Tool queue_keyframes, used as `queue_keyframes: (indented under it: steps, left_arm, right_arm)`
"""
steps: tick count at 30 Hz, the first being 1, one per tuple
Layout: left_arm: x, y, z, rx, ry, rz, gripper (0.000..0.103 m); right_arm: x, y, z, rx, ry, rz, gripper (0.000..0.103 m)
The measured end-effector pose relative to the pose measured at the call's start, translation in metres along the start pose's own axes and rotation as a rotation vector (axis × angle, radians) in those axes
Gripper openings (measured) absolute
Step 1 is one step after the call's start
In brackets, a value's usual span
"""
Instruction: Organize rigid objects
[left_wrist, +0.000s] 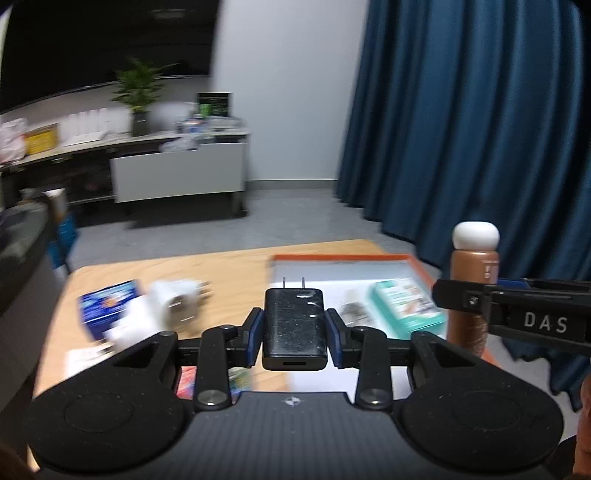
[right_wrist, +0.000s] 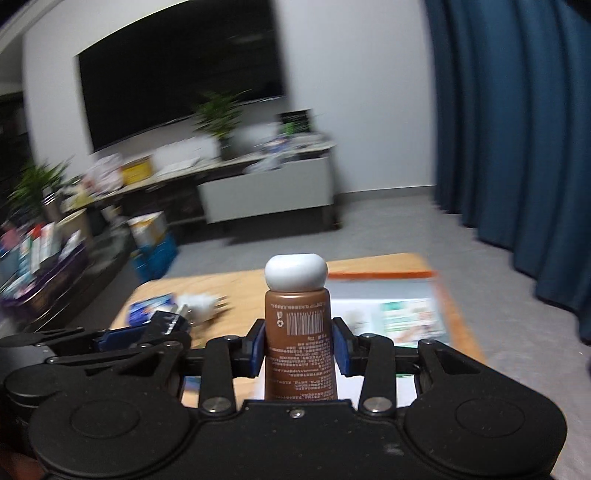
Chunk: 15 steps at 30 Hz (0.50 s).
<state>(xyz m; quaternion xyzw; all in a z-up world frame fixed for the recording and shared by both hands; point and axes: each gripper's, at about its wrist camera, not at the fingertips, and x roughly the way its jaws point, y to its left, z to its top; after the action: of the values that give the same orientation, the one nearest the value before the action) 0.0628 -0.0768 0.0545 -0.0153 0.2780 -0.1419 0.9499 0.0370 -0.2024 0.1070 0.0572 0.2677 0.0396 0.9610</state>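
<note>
While my left fingers (left_wrist: 294, 330) gripped the black charger (left_wrist: 294, 326) and right fingers (right_wrist: 300, 345) the brown bottle (right_wrist: 298, 332), the tray (left_wrist: 417, 264) held two items; several waited on the table (left_wrist: 229, 273).

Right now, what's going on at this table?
A person is sorting small items with two hand-held tongs. The left tongs are shut on a black charger, prongs pointing away. The right tongs are shut on an upright brown tube with a white cap. Both items are held above the wooden table. The orange-rimmed tray already holds a teal box.
</note>
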Motion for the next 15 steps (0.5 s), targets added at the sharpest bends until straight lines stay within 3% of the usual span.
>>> queue_keyframes:
  steps: [6,9,15]
  left_arm:
    - [0.022,-0.040,0.014,0.047,0.008,-0.070,0.036]
    - [0.028,-0.044,0.014,0.009,0.032,-0.108,0.036]
    - [0.030,-0.052,0.004,0.029,0.054,-0.066,0.036]
  right_arm:
    - [-0.017,-0.041,0.006,0.045,-0.013,-0.122,0.046]
    - [-0.019,-0.050,0.001,0.053,-0.009,-0.133,0.046]
    - [-0.011,-0.059,-0.012,0.055,0.012,-0.115,0.046]
